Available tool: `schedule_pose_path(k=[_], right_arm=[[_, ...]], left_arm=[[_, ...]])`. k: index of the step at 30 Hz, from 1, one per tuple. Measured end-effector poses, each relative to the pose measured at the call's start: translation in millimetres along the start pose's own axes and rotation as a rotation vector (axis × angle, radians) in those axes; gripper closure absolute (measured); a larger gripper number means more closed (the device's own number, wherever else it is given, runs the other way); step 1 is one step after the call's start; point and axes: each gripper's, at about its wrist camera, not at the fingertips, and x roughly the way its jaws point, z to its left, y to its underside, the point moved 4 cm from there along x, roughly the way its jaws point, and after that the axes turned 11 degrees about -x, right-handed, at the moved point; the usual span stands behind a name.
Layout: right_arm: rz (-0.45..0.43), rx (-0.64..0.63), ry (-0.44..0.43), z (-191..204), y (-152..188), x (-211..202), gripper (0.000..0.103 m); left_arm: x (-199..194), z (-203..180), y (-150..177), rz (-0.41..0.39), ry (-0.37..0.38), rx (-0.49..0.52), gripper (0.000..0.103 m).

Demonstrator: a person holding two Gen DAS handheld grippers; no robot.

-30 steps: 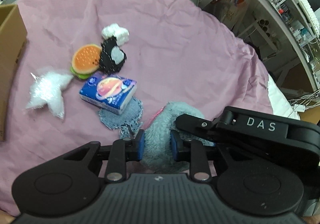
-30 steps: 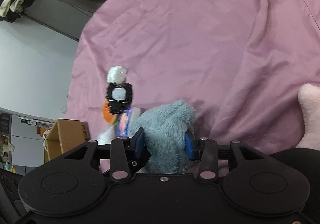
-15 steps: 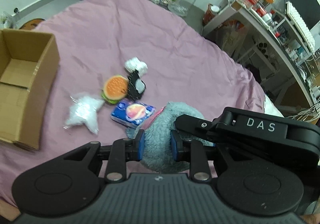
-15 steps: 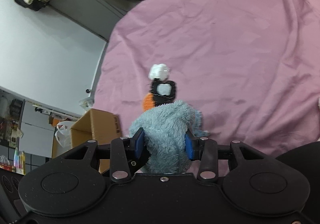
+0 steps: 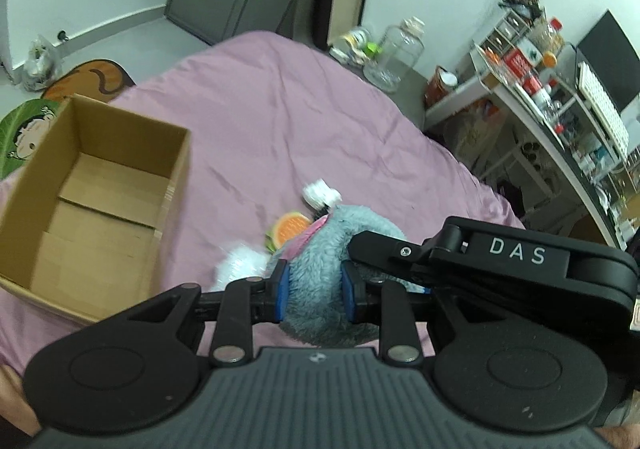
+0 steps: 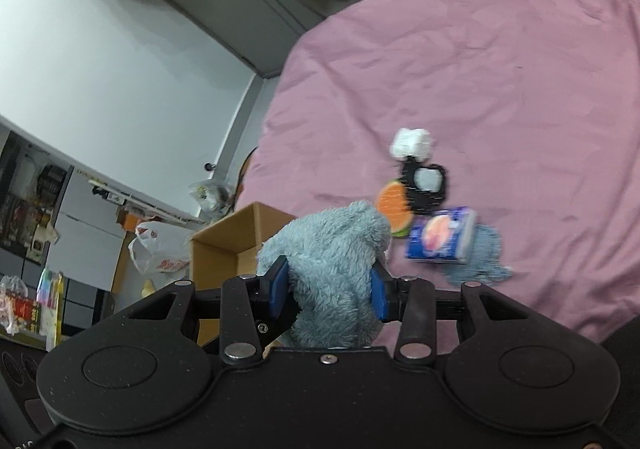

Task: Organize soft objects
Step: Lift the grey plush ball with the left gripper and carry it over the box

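Observation:
Both grippers are shut on one grey-blue plush toy (image 5: 316, 249) and hold it above the pink bed sheet (image 5: 280, 121). My left gripper (image 5: 314, 289) clamps it low in the left wrist view, with the right gripper's black body (image 5: 500, 261) beside it. My right gripper (image 6: 330, 289) clamps the same plush (image 6: 332, 249). An open, empty cardboard box (image 5: 92, 193) sits on the bed to the left; it also shows in the right wrist view (image 6: 232, 241).
On the sheet lie a burger toy (image 6: 394, 209), a black-and-white toy (image 6: 426, 185), a white soft lump (image 6: 412, 143), a blue tissue pack (image 6: 440, 237), a grey-blue cloth (image 6: 480, 257) and a white fluffy star (image 5: 240, 265). A cluttered desk (image 5: 540, 97) stands right of the bed.
Both grippers have lifted the plush up off the sheet and toward the left. The cardboard box has come fully into view and the other toys now look smaller and farther below.

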Motion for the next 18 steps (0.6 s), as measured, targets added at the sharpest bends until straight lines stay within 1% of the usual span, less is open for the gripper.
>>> schedule_pose_path(k=[11, 18], right_arm=[[0.002, -0.056, -0.044, 65, 0, 31, 0.062], [0.009, -0.056, -0.047, 88, 2, 53, 0.062]], left_arm=[[-29, 50, -35, -0.064, -0.012, -0.046, 0.078], [-30, 75, -51, -0.064, -0.018, -0.063, 0.078]])
